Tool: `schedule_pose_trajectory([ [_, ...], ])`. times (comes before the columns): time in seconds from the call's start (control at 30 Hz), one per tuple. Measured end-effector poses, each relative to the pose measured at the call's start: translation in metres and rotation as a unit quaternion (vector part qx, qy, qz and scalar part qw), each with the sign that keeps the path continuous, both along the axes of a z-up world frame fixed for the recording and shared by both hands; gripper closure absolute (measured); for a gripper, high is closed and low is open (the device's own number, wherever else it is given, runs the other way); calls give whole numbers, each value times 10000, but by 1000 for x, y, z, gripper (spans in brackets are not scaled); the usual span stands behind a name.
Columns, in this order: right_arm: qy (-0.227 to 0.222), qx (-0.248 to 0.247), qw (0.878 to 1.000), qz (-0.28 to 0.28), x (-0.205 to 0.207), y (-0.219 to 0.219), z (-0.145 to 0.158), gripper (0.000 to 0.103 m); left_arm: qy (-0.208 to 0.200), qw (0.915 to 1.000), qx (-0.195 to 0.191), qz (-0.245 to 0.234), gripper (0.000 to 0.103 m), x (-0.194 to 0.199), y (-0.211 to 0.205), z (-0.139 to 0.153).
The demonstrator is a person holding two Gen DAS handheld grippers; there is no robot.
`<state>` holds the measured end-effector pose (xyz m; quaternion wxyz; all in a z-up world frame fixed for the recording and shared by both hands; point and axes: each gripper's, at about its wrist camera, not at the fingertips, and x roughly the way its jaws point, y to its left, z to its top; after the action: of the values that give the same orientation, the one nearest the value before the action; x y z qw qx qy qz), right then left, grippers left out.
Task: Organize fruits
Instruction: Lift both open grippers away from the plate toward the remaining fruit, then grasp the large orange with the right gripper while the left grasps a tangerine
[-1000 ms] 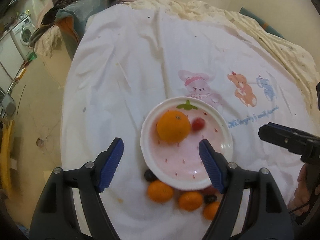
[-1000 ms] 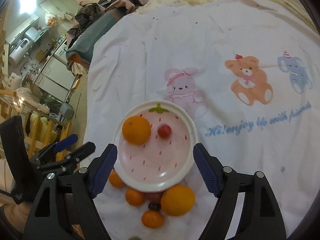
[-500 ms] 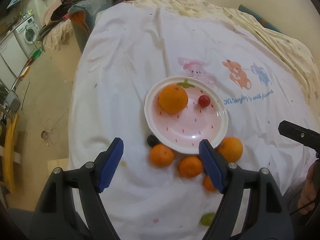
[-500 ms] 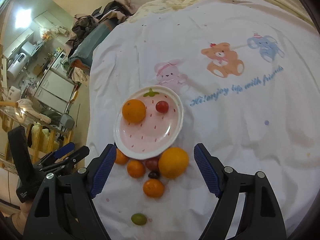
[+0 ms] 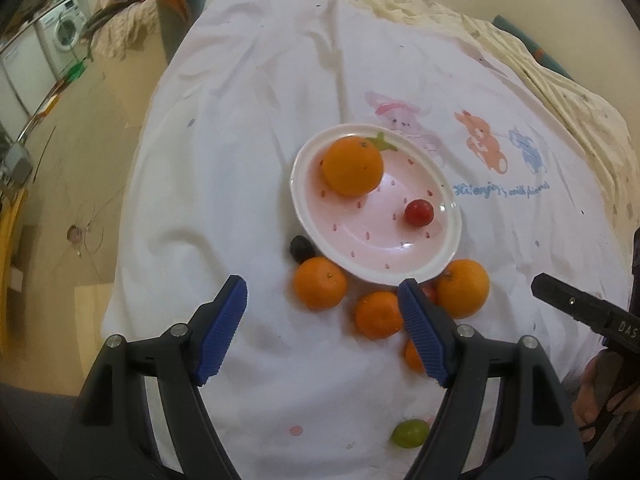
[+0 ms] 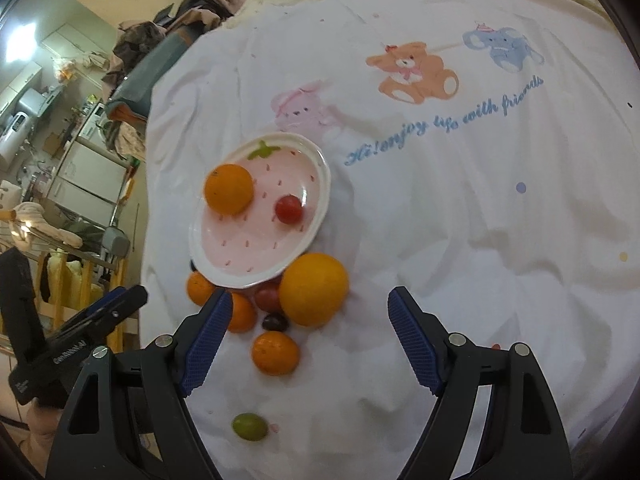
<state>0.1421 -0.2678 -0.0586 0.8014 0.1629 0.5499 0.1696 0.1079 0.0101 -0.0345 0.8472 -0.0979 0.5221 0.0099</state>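
A pink strawberry-print plate [image 5: 436, 184] [image 6: 320, 184] lies on the white sheet and holds an orange [image 5: 353, 166] [image 6: 229, 189] and a cherry tomato [image 5: 419, 212] [image 6: 288, 209]. In front of the plate lie several loose fruits: a large orange [image 6: 313, 289] [image 5: 462, 288], small mandarins [image 5: 320, 284] [image 6: 275, 353], a dark grape [image 5: 301, 247] [image 6: 275, 322] and a green grape [image 5: 409, 433] [image 6: 249, 426]. My left gripper [image 5: 320, 334] hangs open above the mandarins. My right gripper [image 6: 306, 340] hangs open above the loose fruit, holding nothing.
The sheet [image 6: 460, 208] bears cartoon animals and blue lettering and drops off at its left edge to the floor [image 5: 72, 184]. Piled clothes [image 6: 168, 36] sit at the far left. A washing machine [image 5: 64, 32] stands beyond. Each gripper shows at the edge of the other's view.
Both grippers have pulled back from the plate, so the plate looks smaller and the loose fruit and green grape have come into view. Jaws stayed open.
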Motion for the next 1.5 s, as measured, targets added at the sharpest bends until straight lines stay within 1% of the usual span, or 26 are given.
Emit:
schedule_pose_trajectory([
  [0.17, 250, 192, 9994, -141, 6, -4, -12, 21, 95, 9999, -68, 34, 28, 2, 3, -6],
  [0.27, 456, -20, 9989, -100, 9, 0, -24, 21, 115, 9997, -179, 80, 28, 2, 6, -7],
  [0.33, 694, -111, 9975, 39, 10, 7, -35, 21, 121, 9997, -197, 116, 28, 4, 7, -8],
  [0.43, 911, -232, 9954, 183, 14, 16, -49, 21, 166, 9993, -271, 201, 28, 6, 11, -9],
  [0.57, 900, -201, 9948, 436, 23, 32, -54, 21, 242, 9987, -338, 294, 28, 8, 16, -13],
  [0.67, 965, -87, 9944, 421, 30, 36, -60, 21, 256, 9985, -331, 339, 28, 9, 19, -14],
  [0.7, 1028, -20, 9939, 399, 33, 37, -63, 22, 261, 9985, -328, 355, 28, 9, 19, -14],
  [0.8, 1191, 60, 9922, 376, 38, 40, -74, 32, 295, 9982, -326, 413, 28, 11, 22, -16],
  [0.83, 1223, 58, 9918, 361, 39, 40, -76, 33, 303, 9981, -330, 424, 28, 11, 23, -17],
  [0.87, 1220, 28, 9919, 361, 39, 40, -76, 34, 306, 9980, -335, 437, 28, 11, 23, -17],
  [0.93, 1224, 29, 9917, 381, 38, 39, -76, 41, 296, 9980, -333, 457, 28, 12, 24, -17],
  [1.1, 1182, 42, 9921, 416, 36, 37, -74, 43, 316, 9979, -335, 450, 28, 12, 24, -18],
  [1.2, 1166, 103, 9925, 357, 35, 32, -70, 44, 275, 9981, -266, 482, 28, 12, 26, -17],
  [1.3, 1062, 173, 9940, 206, 30, 23, -62, 44, 255, 9971, -297, 651, 28, 11, 36, -16],
  [1.5, 579, 451, 9973, 0, 14, 0, -23, 44, 415, 9915, -176, 1219, 28, 6, 67, -22],
])
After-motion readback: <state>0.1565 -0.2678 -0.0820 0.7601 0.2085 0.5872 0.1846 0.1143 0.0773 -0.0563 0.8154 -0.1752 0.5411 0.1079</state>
